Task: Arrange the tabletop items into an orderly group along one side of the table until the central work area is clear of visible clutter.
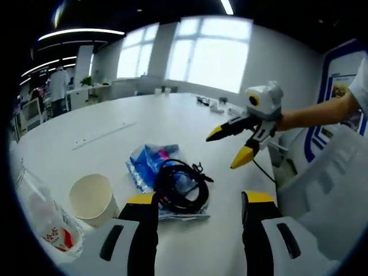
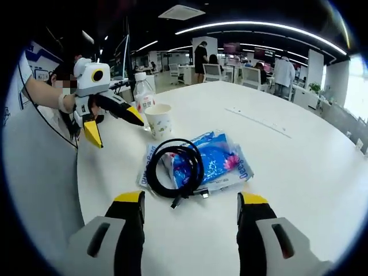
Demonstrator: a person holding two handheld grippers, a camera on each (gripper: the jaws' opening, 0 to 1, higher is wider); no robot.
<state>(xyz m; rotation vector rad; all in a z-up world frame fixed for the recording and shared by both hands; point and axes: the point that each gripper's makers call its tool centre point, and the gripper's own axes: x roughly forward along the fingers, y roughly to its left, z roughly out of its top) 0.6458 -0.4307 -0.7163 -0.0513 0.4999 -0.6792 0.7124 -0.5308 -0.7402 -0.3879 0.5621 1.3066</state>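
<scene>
Lying ahead of both spread, empty grippers' fingers (image 2: 129, 204): coiled cable (image 2: 174, 167) atop blue packet (image 2: 221, 161).

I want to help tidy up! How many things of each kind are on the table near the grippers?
Cup: 1
Bottle: 1
Blue packet: 1
Black cable: 1
Total: 4
</scene>
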